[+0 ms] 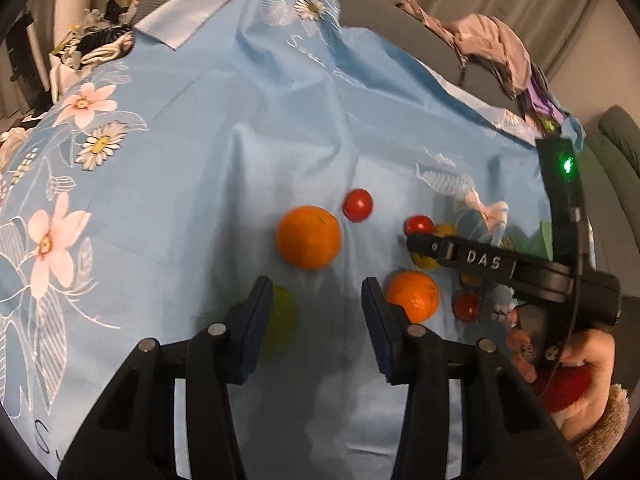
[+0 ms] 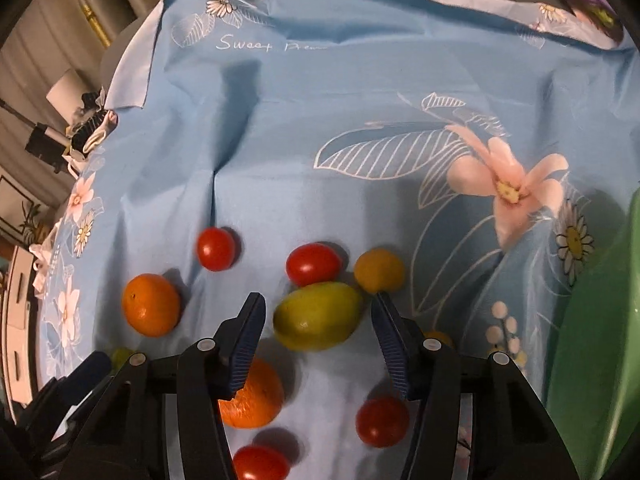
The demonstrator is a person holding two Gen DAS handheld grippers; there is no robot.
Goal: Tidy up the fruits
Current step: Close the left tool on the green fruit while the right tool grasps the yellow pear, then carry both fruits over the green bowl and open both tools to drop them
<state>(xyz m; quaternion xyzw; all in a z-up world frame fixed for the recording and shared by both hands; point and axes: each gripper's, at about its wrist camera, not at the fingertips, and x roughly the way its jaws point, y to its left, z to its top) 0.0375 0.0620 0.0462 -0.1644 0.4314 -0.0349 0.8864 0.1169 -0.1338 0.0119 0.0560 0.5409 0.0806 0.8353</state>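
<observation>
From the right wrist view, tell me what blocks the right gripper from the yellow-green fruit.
Nothing visible does. The yellow-green fruit lies just beyond the open right gripper, in line with its gap; a red tomato touches its far side.

My blue-padded black fingers [image 2: 248, 344], sky-blue cloth [image 2: 320, 120] with pink flowers and white daisies, orange oranges [image 2: 150, 304], red tomatoes [image 2: 216, 249], yellow-green lemon [image 2: 318, 316], green bin [image 2: 600, 320].

Left finger [image 1: 256, 320] covers most of a yellow-green fruit [image 1: 284, 320], possibly a lime; the green container [image 2: 592, 320] runs off the right edge; the lowest tomato [image 2: 260, 462] is blurred.
</observation>
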